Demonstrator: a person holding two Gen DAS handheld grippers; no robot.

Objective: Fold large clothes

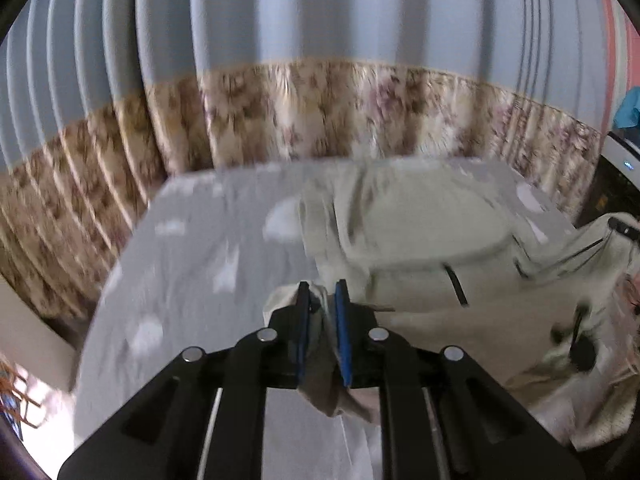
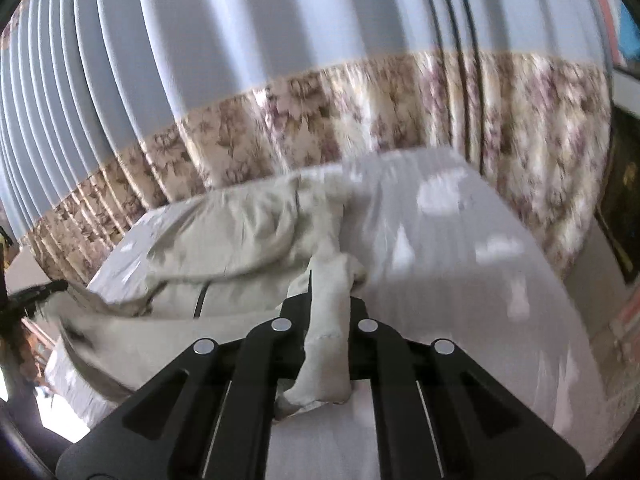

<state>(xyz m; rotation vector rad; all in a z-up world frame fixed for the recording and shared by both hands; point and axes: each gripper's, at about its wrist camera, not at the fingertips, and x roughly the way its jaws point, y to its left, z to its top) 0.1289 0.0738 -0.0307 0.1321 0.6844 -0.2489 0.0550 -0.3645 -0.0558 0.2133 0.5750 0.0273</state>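
The left gripper, jaws narrow, pinches a fold of the cream cloth garment with dark drawstrings, which sprawls toward two o'clock over the pale grey patterned bedsheet. The right gripper, nearly closed, clamps another bunched edge, garment lying toward ten o'clock.

Blue, floral-hemmed curtain behind bed

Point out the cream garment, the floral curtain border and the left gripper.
cream garment point(image 1: 420, 236): left wrist view, on its spread body.
floral curtain border point(image 2: 400, 100): right wrist view, on the patterned band.
left gripper point(image 1: 322, 292): left wrist view, between fingertips pinching cloth.
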